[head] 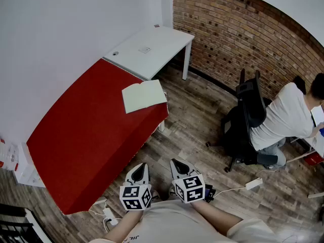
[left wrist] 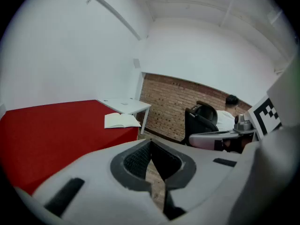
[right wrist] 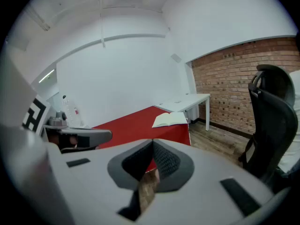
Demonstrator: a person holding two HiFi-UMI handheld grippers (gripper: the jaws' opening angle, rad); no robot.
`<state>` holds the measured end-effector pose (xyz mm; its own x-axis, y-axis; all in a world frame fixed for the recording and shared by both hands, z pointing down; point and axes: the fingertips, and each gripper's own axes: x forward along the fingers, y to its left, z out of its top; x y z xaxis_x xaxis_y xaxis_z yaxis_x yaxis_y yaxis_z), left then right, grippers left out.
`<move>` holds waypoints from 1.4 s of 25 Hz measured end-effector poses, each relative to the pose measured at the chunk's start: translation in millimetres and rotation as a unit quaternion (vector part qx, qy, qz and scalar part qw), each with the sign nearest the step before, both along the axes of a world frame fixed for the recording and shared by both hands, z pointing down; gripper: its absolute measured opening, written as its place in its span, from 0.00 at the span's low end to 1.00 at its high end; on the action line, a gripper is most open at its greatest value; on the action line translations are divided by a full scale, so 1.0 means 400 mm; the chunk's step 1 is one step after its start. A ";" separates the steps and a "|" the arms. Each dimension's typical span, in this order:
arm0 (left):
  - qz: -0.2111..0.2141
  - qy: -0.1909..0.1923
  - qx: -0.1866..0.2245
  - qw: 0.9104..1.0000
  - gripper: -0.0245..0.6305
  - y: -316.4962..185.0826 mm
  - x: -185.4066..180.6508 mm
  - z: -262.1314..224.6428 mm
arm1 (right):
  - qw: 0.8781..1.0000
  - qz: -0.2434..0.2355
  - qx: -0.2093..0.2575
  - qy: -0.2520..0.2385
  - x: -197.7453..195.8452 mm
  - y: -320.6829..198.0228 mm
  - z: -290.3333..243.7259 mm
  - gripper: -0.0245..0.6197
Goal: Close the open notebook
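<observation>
Both sets of jaws pressed together, nothing between them: left gripper (head: 142, 166) and right gripper (head: 176, 162) side by side over the wooden floor (head: 192, 130), just off the red worktop's (head: 86, 140) long edge. The open notebook (head: 144, 95) lies well ahead, flat at the worktop's far right corner, close to the edge. Bare floor runs right toward the office chair (head: 245, 120).
</observation>
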<state>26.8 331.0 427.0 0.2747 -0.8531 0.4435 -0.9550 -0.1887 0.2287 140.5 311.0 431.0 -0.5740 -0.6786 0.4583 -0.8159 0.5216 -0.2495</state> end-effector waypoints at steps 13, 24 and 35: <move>-0.018 0.004 0.002 1.000 0.05 -0.081 0.037 0.012 | 0.999 -0.037 0.010 -0.012 0.011 -0.074 0.012 0.05; -0.001 0.015 -0.003 1.000 0.05 -0.322 -0.052 0.045 | 1.000 -0.025 0.000 0.005 -0.080 -0.301 0.057 0.05; 0.054 0.000 0.005 0.999 0.05 -0.643 -0.186 0.024 | 1.000 0.010 0.004 0.013 -0.218 -0.603 0.038 0.05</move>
<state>-47.6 73.7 436.7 0.3658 -0.8228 0.4350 -0.9288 -0.2932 0.2265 53.2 69.7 446.4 -0.5486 -0.6930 0.4677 -0.8321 0.5071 -0.2246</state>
